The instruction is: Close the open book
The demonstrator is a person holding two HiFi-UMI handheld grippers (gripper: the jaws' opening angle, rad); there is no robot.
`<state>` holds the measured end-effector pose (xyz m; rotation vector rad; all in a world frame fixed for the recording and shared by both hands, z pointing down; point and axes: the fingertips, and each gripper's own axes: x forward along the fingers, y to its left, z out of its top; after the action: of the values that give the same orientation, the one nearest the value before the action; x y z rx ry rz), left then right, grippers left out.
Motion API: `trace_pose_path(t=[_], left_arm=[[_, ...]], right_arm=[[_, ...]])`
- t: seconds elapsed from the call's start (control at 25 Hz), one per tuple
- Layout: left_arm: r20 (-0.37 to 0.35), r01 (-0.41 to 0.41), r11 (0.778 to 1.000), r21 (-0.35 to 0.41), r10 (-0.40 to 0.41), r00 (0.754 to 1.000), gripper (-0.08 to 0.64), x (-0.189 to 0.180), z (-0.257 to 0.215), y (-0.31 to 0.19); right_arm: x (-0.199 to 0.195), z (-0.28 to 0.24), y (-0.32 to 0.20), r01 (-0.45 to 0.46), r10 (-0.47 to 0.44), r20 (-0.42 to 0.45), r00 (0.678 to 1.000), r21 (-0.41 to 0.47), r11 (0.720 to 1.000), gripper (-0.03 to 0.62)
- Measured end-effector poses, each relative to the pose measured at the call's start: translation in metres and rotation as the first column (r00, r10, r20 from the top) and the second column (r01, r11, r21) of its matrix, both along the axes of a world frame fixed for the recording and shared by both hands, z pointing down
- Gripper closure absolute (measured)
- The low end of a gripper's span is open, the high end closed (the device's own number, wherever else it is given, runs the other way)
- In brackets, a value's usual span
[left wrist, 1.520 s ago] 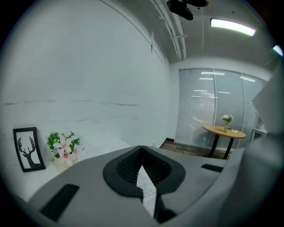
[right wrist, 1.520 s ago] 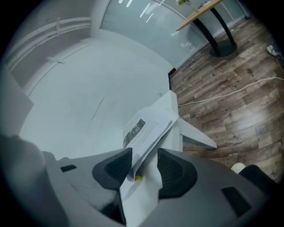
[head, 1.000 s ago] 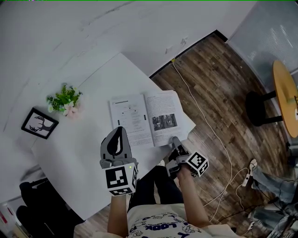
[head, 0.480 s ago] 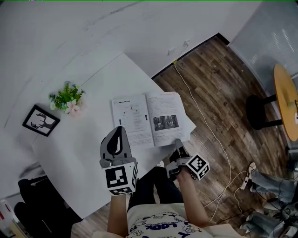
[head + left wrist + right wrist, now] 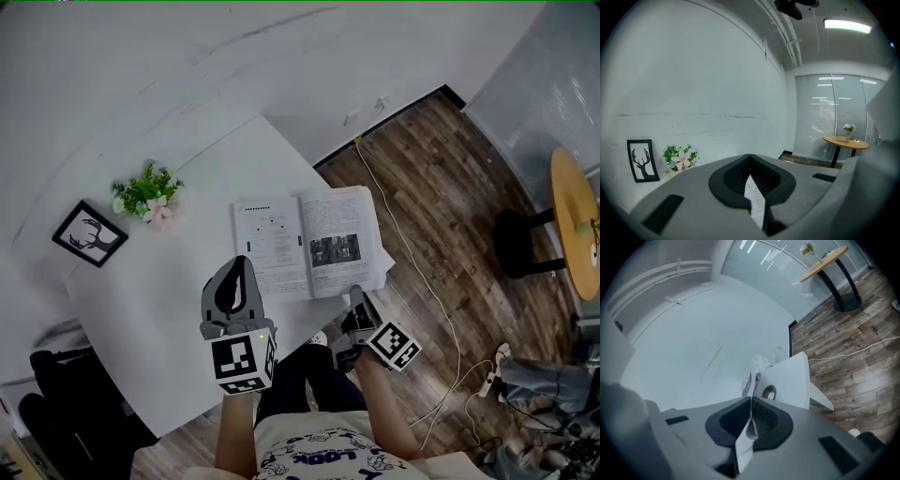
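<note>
Centre frame on white bench (image 5: 159, 291), open book (image 5: 309, 246) with print too small to read, diagrams left, photo right, near page edges pinched in clenched jaws of left gripper (image 5: 241, 262) and, just closed, right gripper (image 5: 355, 293).

I see an open white paper book (image 5: 274, 246) lying by the right edge of the white rectangular counter (image 5: 159, 309), mid-frame. My right hand-held gripper (image 5: 357, 293) has just been closing its jaws, the right page's lower corner between them. My left hand-held gripper (image 5: 242, 264) overlaps the left page's lower corner. A green potted plant (image 5: 148, 194) and a black-framed deer picture (image 5: 89, 234) stand at left.
</note>
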<state>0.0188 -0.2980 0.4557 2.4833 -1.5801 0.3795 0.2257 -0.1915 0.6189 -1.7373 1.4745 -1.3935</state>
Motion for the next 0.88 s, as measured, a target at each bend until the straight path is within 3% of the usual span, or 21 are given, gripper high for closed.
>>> trace_pose_path(t=[0.44, 0.72, 0.88], left_arm=[[-0.013, 0.083, 0.996, 0.030, -0.083, 0.996, 0.537, -0.034, -0.015, 0.013], [-0.017, 0.135, 0.990, 0.044, -0.134, 0.991, 0.537, -0.055, -0.023, 0.024], [-0.017, 0.167, 0.985, 0.051, -0.167, 0.986, 0.537, -0.070, -0.025, 0.029]], right_arm=[[-0.033, -0.023, -0.007, 0.144, -0.134, -0.154, 0.979, 0.056, 0.988, 0.561], [-0.058, -0.033, -0.011, 0.251, -0.227, -0.233, 0.946, 0.078, 0.965, 0.561], [-0.078, -0.037, -0.016, 0.334, -0.297, -0.317, 0.901, 0.070, 0.940, 0.561]])
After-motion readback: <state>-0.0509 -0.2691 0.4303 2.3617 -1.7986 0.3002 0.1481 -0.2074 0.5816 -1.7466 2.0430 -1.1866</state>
